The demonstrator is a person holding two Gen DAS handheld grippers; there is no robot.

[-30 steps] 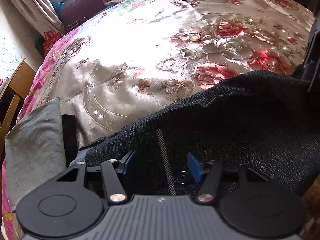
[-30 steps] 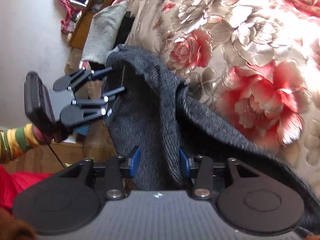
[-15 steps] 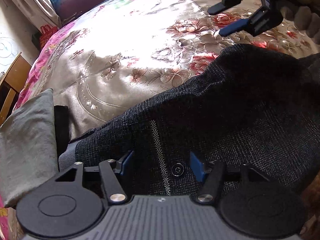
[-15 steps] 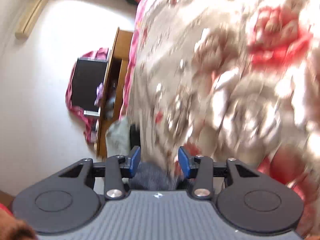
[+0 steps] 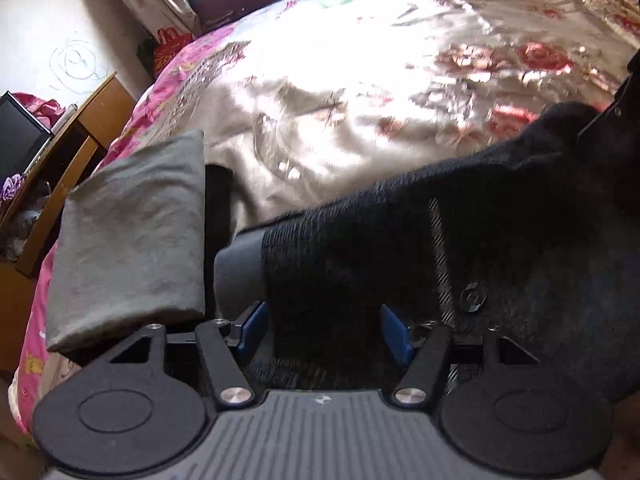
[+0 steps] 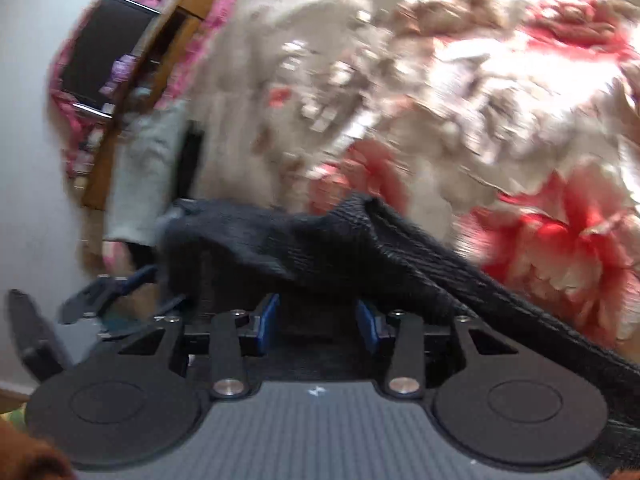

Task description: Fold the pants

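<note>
Pants (image 5: 460,248), one dark tweedy pair, lie bunched at the near edge of the bed (image 5: 360,80), waistband end toward the left side, with a grey lining flap sticking out and a single metal snap button (image 5: 472,298) beside a striped inner band. The left gripper (image 5: 324,330) has its blue pads spread fairly wide with the waistband cloth lying between them; whether the pads actually press the cloth I cannot tell. The right gripper (image 6: 318,322) is likewise parted, a thick fold of the pants draped across and between its pads, grip not clear because the view is blurred.

Beyond the pants the flowered satin bedspread (image 6: 480,100) stretches away wide and bare of other clothes, plenty of room toward the far side. Just left of the pants sits one folded grey cloth (image 5: 132,232), close to the bed's left edge, with a dark strip between it and the pants. Past that edge stands a wooden shelf (image 5: 72,152) with a black screen (image 5: 18,136).

No readable writing shows, only blue scribbled circles on the wall (image 5: 78,64).
</note>
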